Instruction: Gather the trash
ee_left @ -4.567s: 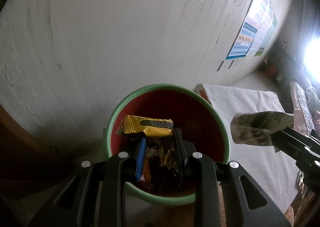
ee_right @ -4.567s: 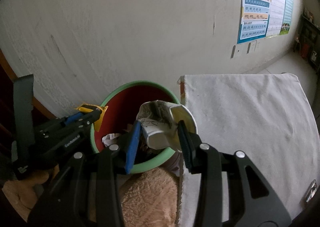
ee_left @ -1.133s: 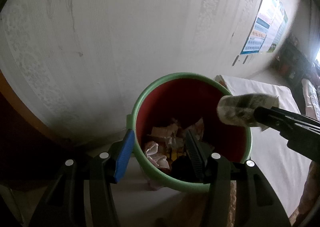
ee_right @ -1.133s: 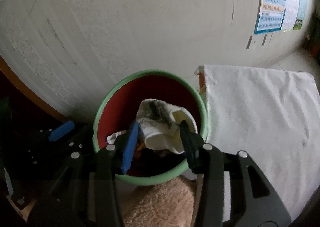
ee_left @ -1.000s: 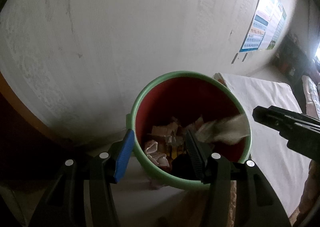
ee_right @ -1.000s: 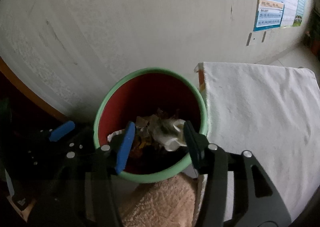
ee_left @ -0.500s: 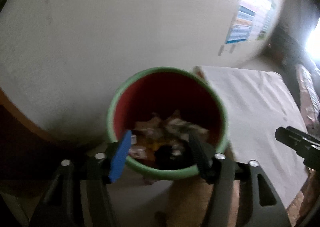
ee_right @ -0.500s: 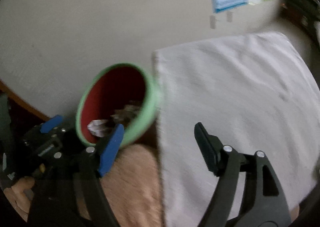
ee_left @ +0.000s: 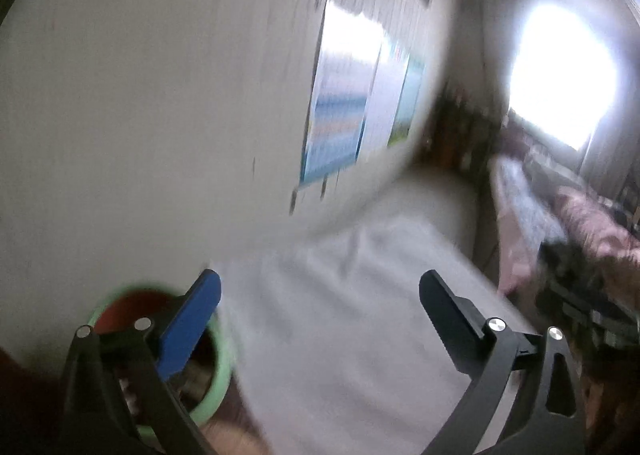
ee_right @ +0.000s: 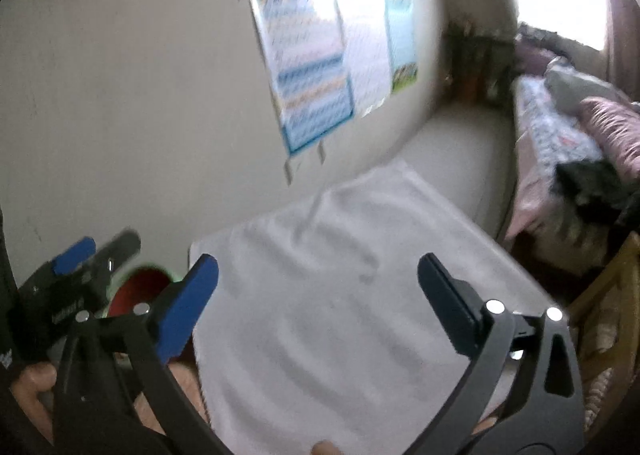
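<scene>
The green bin with a red inside (ee_left: 224,351) sits at the lower left of the blurred left wrist view, partly behind the blue finger; scraps of trash show inside it. My left gripper (ee_left: 320,319) hangs above the white cloth (ee_left: 352,295), its jaws opening wide with nothing between them. My right gripper (ee_right: 318,295) is over the same white cloth (ee_right: 340,315), jaws opening wide and empty too. In the right wrist view the bin (ee_right: 140,287) peeks out at the lower left, with the left gripper (ee_right: 96,255) beside it held by a hand (ee_right: 32,383).
A pale wall with a blue-edged poster (ee_right: 316,67) rises behind the cloth. A bed with patterned bedding (ee_right: 560,135) and a bright window (ee_left: 560,75) lie to the right. A wooden chair edge (ee_right: 608,295) stands at the far right.
Both grippers let their trash fall into the bin, opened wide, then rose and swung right from above the bin to over the white cloth.
</scene>
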`<state>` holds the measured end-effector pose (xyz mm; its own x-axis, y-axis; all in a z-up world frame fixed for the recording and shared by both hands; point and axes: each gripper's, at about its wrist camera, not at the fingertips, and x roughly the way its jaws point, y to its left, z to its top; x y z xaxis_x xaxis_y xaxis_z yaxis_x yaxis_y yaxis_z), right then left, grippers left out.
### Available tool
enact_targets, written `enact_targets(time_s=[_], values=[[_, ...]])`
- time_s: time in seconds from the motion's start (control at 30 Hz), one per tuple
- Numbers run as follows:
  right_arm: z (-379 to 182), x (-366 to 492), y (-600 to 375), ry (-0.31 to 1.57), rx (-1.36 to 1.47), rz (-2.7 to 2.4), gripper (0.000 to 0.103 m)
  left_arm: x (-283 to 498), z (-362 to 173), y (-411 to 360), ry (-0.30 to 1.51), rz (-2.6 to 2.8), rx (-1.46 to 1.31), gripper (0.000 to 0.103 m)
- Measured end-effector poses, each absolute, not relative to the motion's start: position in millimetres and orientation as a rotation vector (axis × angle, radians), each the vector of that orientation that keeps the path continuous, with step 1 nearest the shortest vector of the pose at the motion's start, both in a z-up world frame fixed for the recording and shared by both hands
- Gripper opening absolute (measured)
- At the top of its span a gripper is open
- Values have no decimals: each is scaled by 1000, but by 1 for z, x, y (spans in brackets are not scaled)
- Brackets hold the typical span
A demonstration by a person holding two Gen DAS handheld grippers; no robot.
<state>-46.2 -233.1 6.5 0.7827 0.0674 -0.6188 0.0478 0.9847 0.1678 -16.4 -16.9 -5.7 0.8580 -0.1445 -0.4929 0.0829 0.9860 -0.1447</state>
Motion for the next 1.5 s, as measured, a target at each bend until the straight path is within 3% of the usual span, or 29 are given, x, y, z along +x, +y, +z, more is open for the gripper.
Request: enact_targets(time_s=[0.23, 0.43, 1.5], values=[[30, -66, -239, 539, 180, -54, 98, -18, 25, -31, 384, -23, -133, 95], [37, -72, -245, 479, 164, -125, 98, -27, 22, -25, 413, 113, -64, 95], [31, -71, -240, 497, 130, -170, 98, -37, 20, -14, 421, 122, -20, 95]])
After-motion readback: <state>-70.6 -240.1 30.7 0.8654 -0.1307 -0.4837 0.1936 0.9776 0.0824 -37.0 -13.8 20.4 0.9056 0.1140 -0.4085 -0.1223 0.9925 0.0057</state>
